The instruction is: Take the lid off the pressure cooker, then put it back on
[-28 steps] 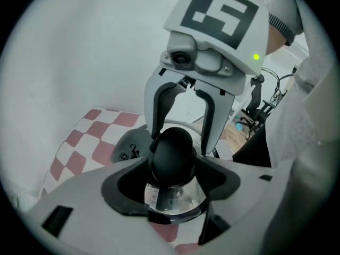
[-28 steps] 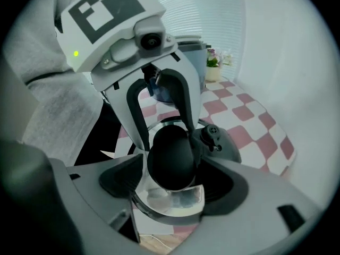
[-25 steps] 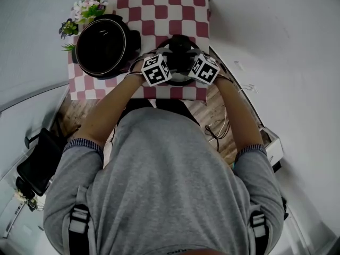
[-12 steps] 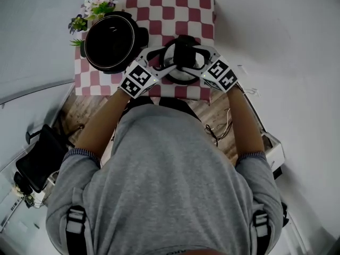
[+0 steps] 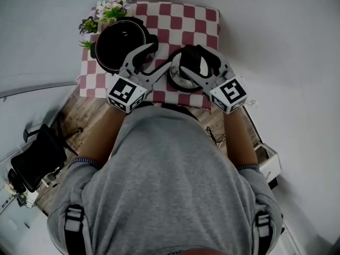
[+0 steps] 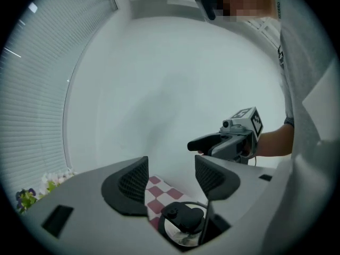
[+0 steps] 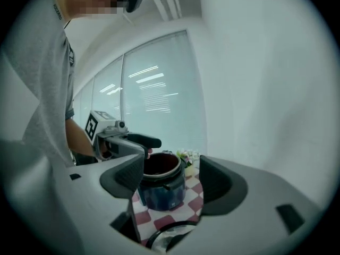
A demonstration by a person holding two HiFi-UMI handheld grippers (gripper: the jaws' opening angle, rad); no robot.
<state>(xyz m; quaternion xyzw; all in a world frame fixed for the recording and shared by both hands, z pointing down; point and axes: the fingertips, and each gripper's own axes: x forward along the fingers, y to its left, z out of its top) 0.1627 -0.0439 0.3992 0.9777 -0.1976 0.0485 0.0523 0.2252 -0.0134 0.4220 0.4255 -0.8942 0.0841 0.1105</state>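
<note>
Left gripper (image 6: 172, 179): jaws spread, nothing between them; forearm aimed toward 1 o'clock. Right gripper (image 7: 172, 182): jaws spread, empty; forearm aimed toward 11 o'clock. Both hang above the lid (image 5: 186, 74), which lies on the checkered cloth (image 5: 197, 15) at 3 o'clock of the open cooker pot (image 5: 119, 45).

The left gripper (image 5: 150, 61) and right gripper (image 5: 195, 62), earlier close together over the lid (image 5: 179, 79), were drawn apart and back toward the person. The left cube (image 5: 126, 93) and right cube (image 5: 229, 93) (almost touching a second before) ended well apart, at the near edge of the checked cloth (image 5: 202, 17).
</note>
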